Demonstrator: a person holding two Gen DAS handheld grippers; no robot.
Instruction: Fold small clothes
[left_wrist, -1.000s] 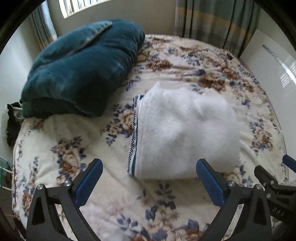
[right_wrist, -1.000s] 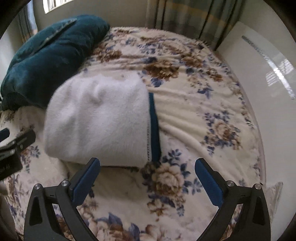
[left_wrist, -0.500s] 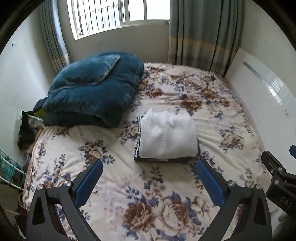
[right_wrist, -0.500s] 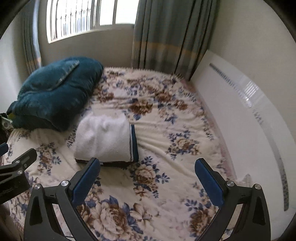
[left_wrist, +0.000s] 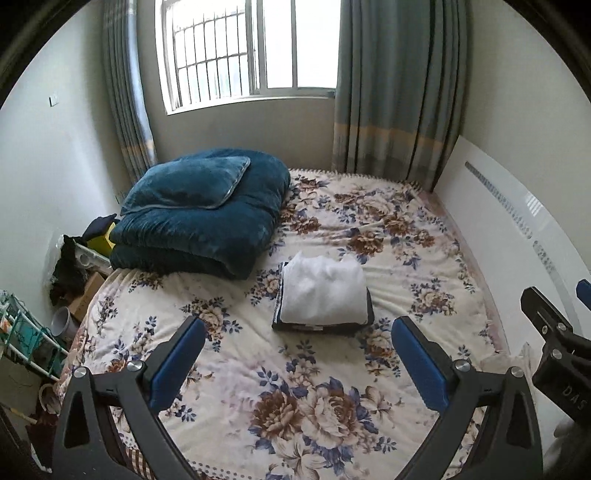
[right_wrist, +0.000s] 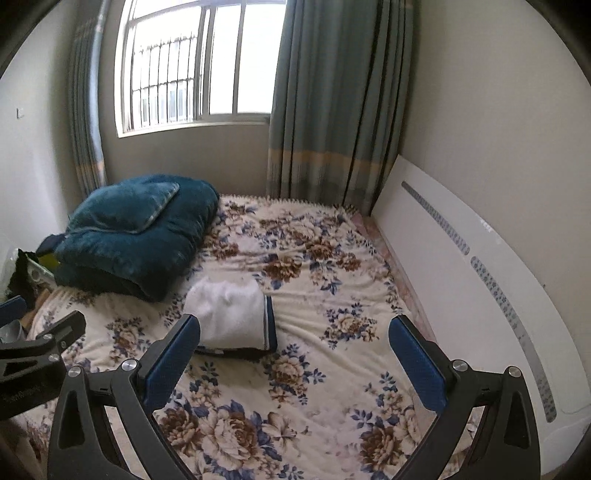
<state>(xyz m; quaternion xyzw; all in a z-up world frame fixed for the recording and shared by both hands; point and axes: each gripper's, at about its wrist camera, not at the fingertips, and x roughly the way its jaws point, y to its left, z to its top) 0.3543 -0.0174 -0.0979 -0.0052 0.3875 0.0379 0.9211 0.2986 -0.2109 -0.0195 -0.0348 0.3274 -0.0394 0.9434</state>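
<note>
A folded white fluffy garment with a dark blue trim (left_wrist: 322, 291) lies in a neat stack in the middle of the flowered bed (left_wrist: 295, 373); it also shows in the right wrist view (right_wrist: 231, 317). My left gripper (left_wrist: 297, 365) is open and empty, well back from the stack and above the bed's near end. My right gripper (right_wrist: 293, 363) is open and empty too, also well back from the stack. The right gripper shows at the right edge of the left wrist view (left_wrist: 554, 332).
A folded dark teal quilt with a pillow on top (left_wrist: 199, 210) lies at the bed's far left. A white headboard panel (right_wrist: 472, 280) runs along the right side. Clutter and a wire rack (left_wrist: 26, 336) stand on the floor at the left. A window and curtains are behind.
Both grippers have pulled back and up from the folded garment, which now looks small and far. Both stayed open and empty. The garment has not moved.
</note>
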